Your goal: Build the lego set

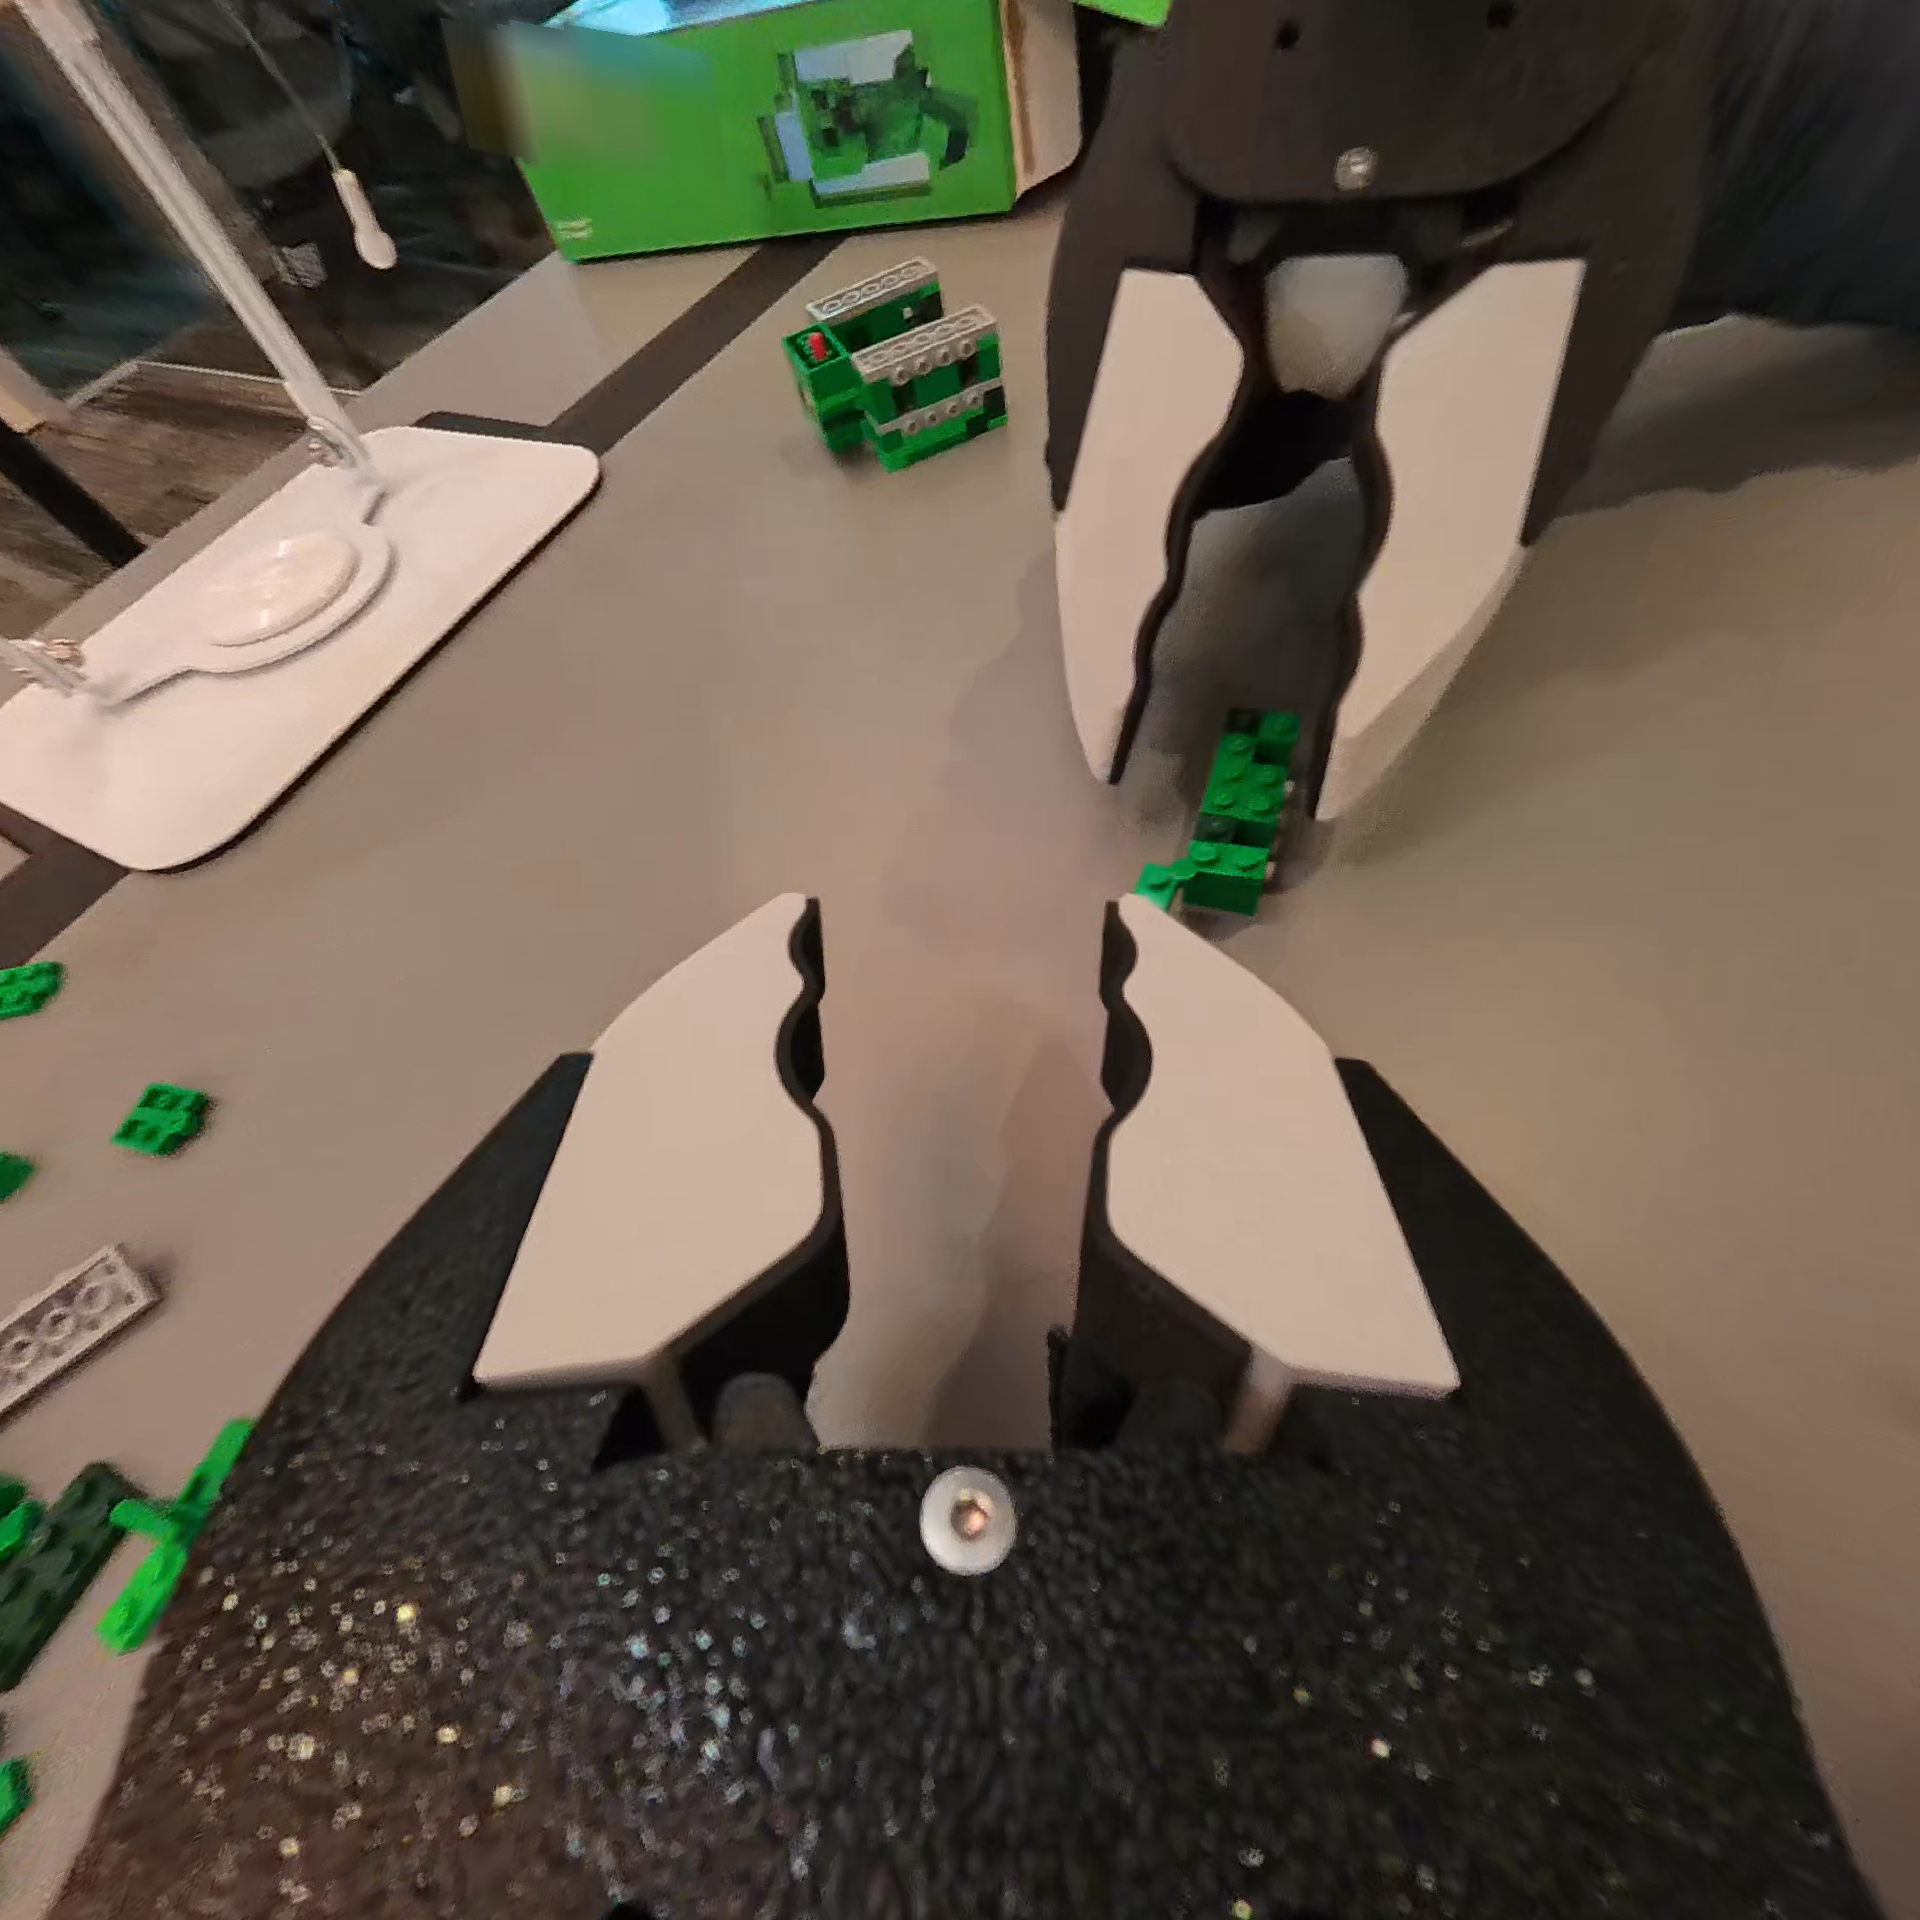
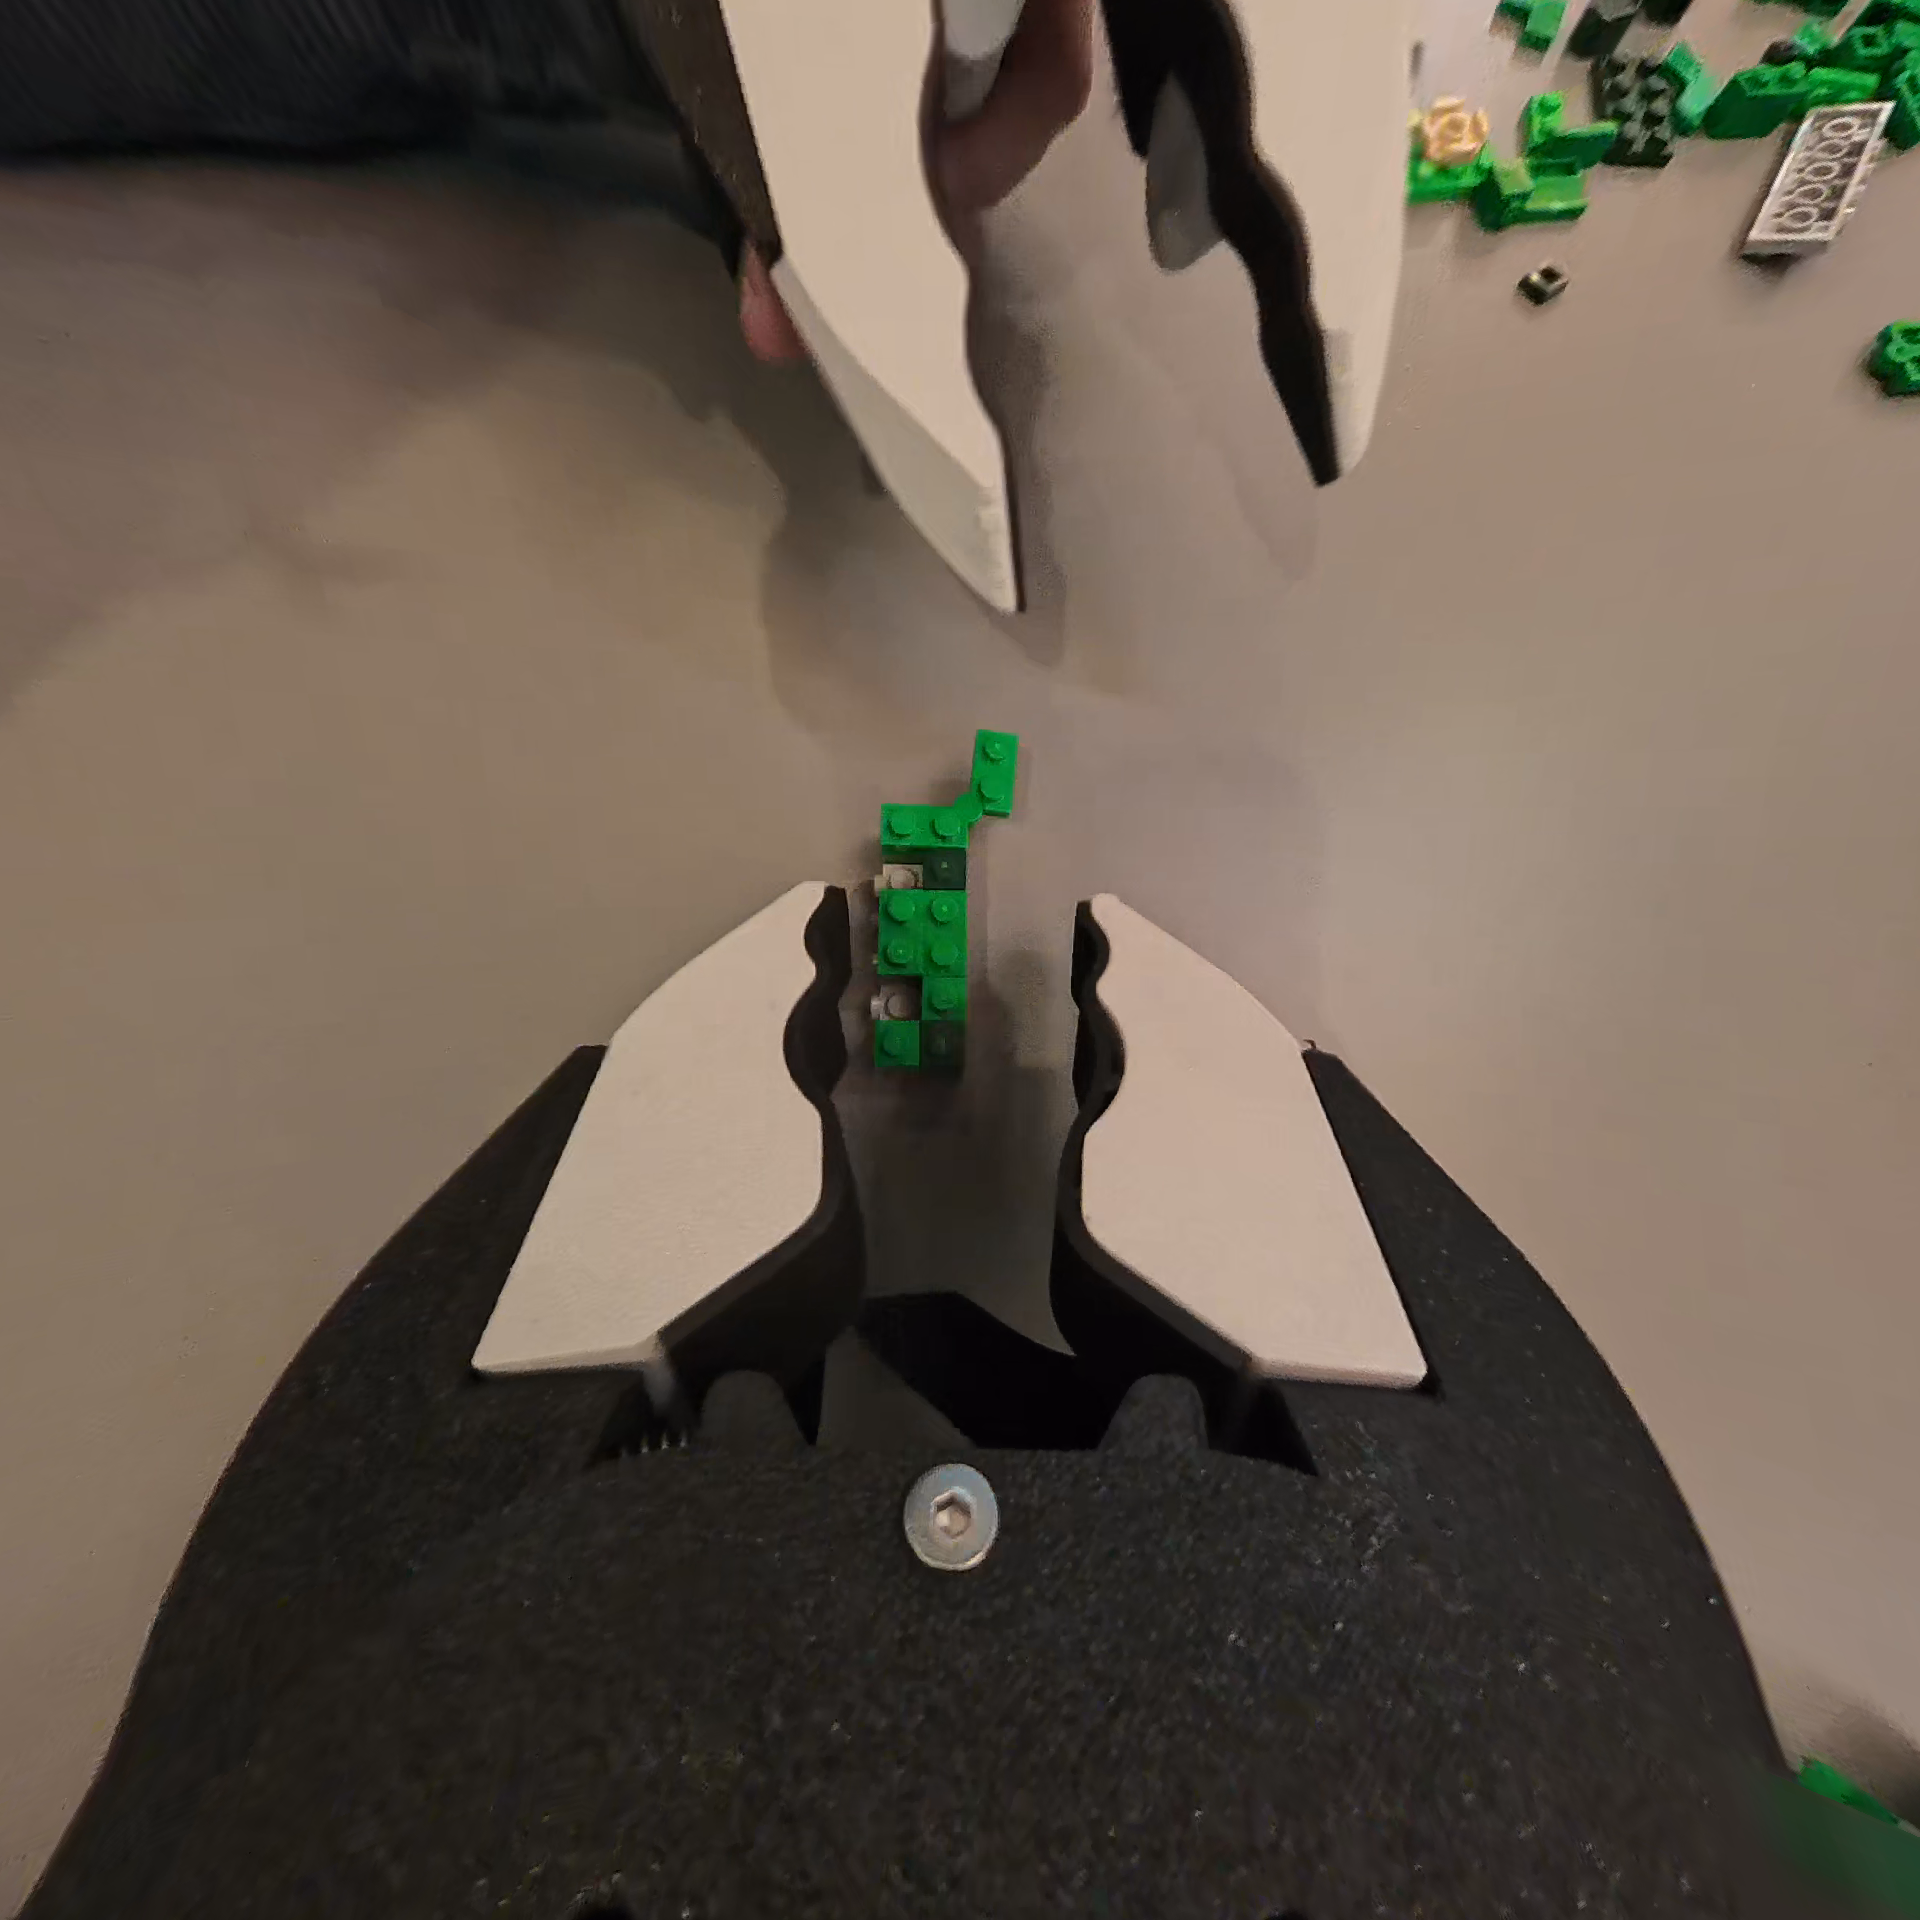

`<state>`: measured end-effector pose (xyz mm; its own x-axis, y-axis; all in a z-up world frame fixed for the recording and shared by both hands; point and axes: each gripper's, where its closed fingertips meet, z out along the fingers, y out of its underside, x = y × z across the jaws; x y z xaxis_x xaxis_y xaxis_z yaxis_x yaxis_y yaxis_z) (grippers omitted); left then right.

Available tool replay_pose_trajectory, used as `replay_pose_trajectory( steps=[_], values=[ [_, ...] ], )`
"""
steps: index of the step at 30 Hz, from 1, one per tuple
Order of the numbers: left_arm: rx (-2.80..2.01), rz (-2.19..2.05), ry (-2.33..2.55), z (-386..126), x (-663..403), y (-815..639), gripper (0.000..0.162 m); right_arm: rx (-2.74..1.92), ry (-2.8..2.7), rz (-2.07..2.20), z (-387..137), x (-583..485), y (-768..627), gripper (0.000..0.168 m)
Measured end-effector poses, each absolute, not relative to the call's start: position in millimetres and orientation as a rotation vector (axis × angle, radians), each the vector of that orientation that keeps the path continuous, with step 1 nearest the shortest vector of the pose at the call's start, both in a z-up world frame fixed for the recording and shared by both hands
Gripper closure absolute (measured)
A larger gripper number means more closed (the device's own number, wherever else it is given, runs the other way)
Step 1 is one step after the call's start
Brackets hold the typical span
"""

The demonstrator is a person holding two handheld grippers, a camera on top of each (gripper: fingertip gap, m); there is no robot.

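A narrow green lego strip (image 2: pixel 923 940) with a small angled plate at its far end lies flat on the grey table (image 2: pixel 416 831). My right gripper (image 2: pixel 954 904) is open and low over the table, with the strip's near half between its fingers, close to the left finger and clear of the right one. The left wrist view shows the same strip (image 1: pixel 1242 821) under the right gripper (image 1: pixel 1221 784). My left gripper (image 1: pixel 961 925) is open and empty, facing the strip from a short distance; it also shows in the right wrist view (image 2: pixel 1164 530). A partly built green and grey block (image 1: pixel 899 374) stands farther back.
A green set box (image 1: pixel 769 135) stands at the table's far edge. A white stand base (image 1: pixel 260 623) sits at the left. Loose green pieces (image 1: pixel 161 1117) and a grey plate (image 1: pixel 73 1325) lie at the left; they show as a pile (image 2: pixel 1662 104) in the right wrist view. Some 7 centimetres of space lies between my two pairs of fingers. The left tips stand about 20 centimetres off the grey plate (image 1: pixel 73 1325). Seen from the right wrist view (image 2: pixel 1803 207) as well.
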<state>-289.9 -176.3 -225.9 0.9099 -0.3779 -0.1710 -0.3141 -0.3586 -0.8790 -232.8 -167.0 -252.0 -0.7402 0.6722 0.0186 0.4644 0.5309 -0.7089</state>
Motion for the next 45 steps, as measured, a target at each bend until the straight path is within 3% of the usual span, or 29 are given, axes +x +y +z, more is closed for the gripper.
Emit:
replay_pose_trajectory(
  steps=[4, 12, 21, 30, 45],
  values=[
    [-1.981, -0.158, 0.573, -232, -274, -179, 0.11, -0.948, -2.463, 1.065, -251, -230, -163, 0.128],
    [-2.032, -0.149, 0.717, -248, -259, -182, 0.134, -0.859, -2.512, 0.967, -266, -231, -173, 0.138],
    [-2.09, -0.129, 0.809, -261, -249, -184, 0.137, -0.852, -2.526, 0.938, -267, -232, -175, 0.142],
    [-2.093, -0.113, 0.788, -261, -252, -182, 0.154, -0.844, -2.545, 0.962, -267, -231, -180, 0.149],
    [-2.112, -0.131, 0.784, -261, -252, -184, 0.155, -0.87, -2.539, 0.994, -267, -232, -181, 0.15]
  ],
)
